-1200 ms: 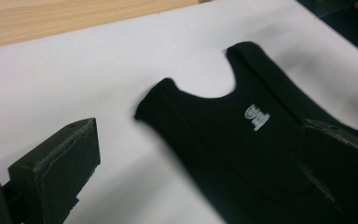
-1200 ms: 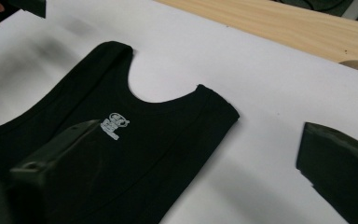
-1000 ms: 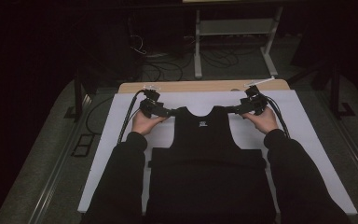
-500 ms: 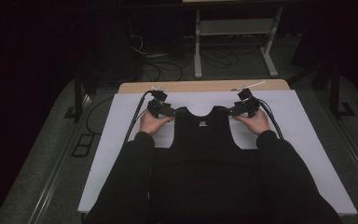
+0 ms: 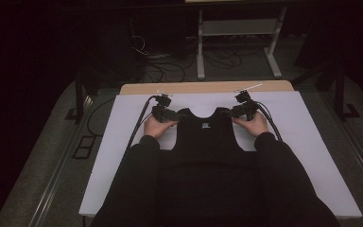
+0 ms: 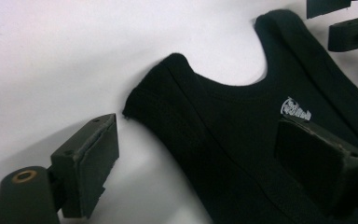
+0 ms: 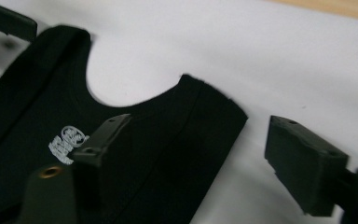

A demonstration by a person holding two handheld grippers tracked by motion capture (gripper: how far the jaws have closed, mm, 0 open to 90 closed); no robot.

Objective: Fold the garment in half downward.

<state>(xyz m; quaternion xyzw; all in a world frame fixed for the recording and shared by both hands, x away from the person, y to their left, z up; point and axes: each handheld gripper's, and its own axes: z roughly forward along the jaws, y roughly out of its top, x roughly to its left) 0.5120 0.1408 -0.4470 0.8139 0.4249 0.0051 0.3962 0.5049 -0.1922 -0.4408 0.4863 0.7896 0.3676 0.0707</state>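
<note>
Looking across the table from my left side, I have the left gripper at the near-left shoulder strap of the black vest, which lies flat on the white sheet that covers the table, its neckline pointing away from me. In the left gripper view the jaws stand wide apart and hold nothing: one pad sits over bare white sheet just beside the strap's end, the other hangs over the dark cloth near the small white neck label. The strap end lies between them, loose, and I cannot tell whether either pad touches the cloth.

Moving to the middle, the vest's scooped neckline opens between the two straps, and the garment's body runs back toward me between my dark sleeves, its lower part hard to separate from them in the dim light.

On my right, the right gripper sits at the other shoulder strap. In the right gripper view its jaws are also spread wide with nothing pinched: one over the black cloth close to the label, the other over the white sheet just past the strap's squared end. A strip of bare wooden table edge shows beyond the sheet, and cables trail back from both grippers.
</note>
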